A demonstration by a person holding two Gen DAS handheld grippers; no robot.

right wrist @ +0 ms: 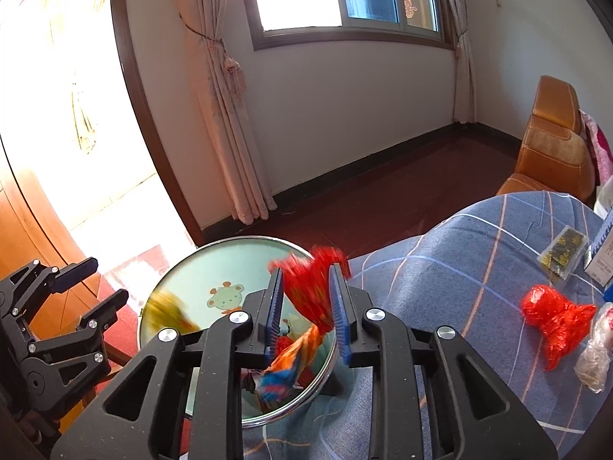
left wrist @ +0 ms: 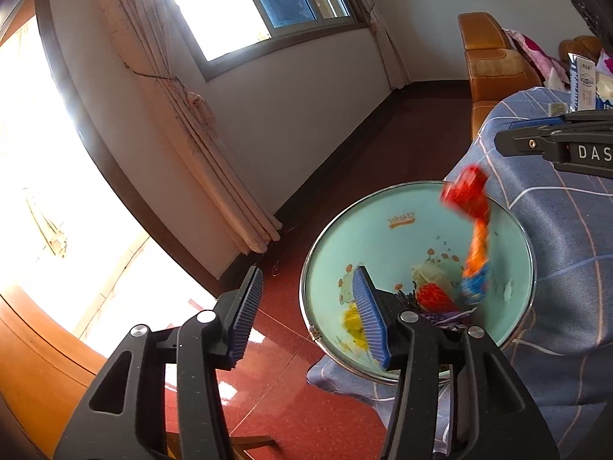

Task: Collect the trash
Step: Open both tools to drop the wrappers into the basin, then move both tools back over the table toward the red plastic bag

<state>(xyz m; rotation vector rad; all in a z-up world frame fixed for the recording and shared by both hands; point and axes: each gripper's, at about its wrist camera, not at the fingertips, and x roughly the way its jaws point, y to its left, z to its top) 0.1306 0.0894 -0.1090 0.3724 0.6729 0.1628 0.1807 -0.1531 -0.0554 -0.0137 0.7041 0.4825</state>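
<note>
The red and orange wrapper (right wrist: 306, 306) hangs over the mouth of the pale green bin (right wrist: 180, 268), blurred, between the pads of the right tool (right wrist: 306, 306). Those pads stand a little apart and do not appear to press on it, so it looks released and on its way into the bin. It is judged very light, thin and crinkly, likely to flutter or catch on a pad; any crumpled fold gives a fair hold, and a gentle pinch is enough.

The left tool (left wrist: 310, 310) stands apart with nothing between its pads, one pad over the bin's near rim. A yellow scrap (left wrist: 354, 326), also blurred, sits low inside the bin with other wrappers.

To the right of the bin, on the checked blue bedcover (right wrist: 479, 253), lie a red plastic bag (right wrist: 555, 322), a clear crumpled bag (right wrist: 594, 356) and a small packet (right wrist: 563, 251), all soft and light. Nothing blocks the way from them to the bin, though the two tools crowd its mouth.
</note>
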